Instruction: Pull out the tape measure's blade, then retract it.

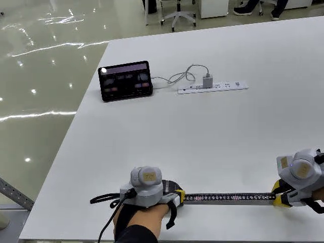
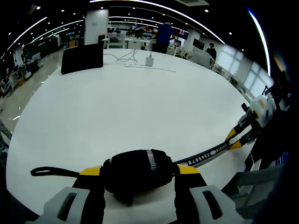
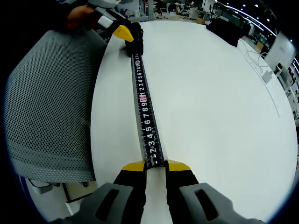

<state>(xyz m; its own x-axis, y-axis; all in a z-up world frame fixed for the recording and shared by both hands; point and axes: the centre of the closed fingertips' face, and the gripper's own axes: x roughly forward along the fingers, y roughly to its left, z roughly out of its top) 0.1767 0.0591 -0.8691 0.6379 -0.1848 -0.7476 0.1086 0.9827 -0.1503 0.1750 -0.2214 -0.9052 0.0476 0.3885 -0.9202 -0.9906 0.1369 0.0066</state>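
White counter (image 1: 212, 136): tablet (image 1: 125, 80) and power strip (image 1: 212, 86) on the far side, well apart from the work. All the action is along the near edge.

Left tool (image 2: 138, 171) is clamped across the black tape measure case (image 2: 135, 163). The case sits on the counter with its wrist strap (image 2: 49, 172) trailing off behind. Right tool (image 3: 155, 164) is pressed together on the zero end of the blade (image 3: 145, 102). The blade runs straight between the two tools, low over the counter, numbers up.

My read: pull-out is done or nearly so, retract is next. To do it cleanly:
- Hold the case firm.
- Walk the right tool back along the blade's own line. Any sideways drift or twist risks a kink.
- Don't release the tip early, the spring would likely whip it in.

Can't tell from here whether a lock is set.
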